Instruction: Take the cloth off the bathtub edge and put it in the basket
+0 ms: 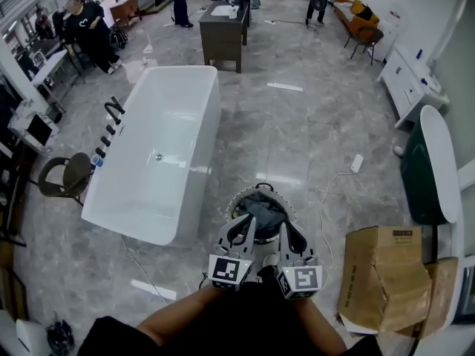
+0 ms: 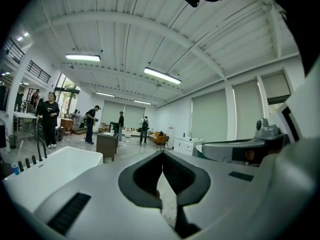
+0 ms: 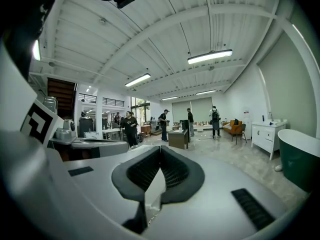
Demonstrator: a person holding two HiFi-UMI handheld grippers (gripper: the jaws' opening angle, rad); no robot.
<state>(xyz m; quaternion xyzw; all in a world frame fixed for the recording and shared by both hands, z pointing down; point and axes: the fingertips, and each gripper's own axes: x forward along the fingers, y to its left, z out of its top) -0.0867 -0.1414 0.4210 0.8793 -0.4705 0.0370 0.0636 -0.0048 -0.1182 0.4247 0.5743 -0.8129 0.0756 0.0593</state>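
Down inside the round basket (image 1: 231,208) on the floor (image 1: 297,124) lies the cloth (image 1: 263,212), a dark grey, bunched heap that fills the middle of the basket. It is crumpled, so no long axis or pointing direction can be read from it.

At the basket's 6 o'clock rim, the left gripper (image 1: 250,220) and the right gripper (image 1: 284,228) sit side by side, both aimed toward 12 o'clock. Two bare forearms (image 1: 182,314) come in from the lower edge and converge, holding them close in front of the body. Their own views look out level across the room rather than down at the floor.

In the left gripper view the fingers (image 2: 141,179) of the left gripper (image 2: 162,154) meet at the tips with nothing between them. In the right gripper view the fingers (image 3: 179,171) of the right gripper (image 3: 160,148) are likewise pressed together and empty.

At the basket's 10 o'clock stands the white bathtub (image 1: 211,132), its length running roughly from 7 to 1 o'clock, with no cloth on the edge. A cardboard box (image 1: 386,273) sits at the basket's 4 o'clock, and a dark green bathtub (image 1: 417,184) at 3 o'clock.
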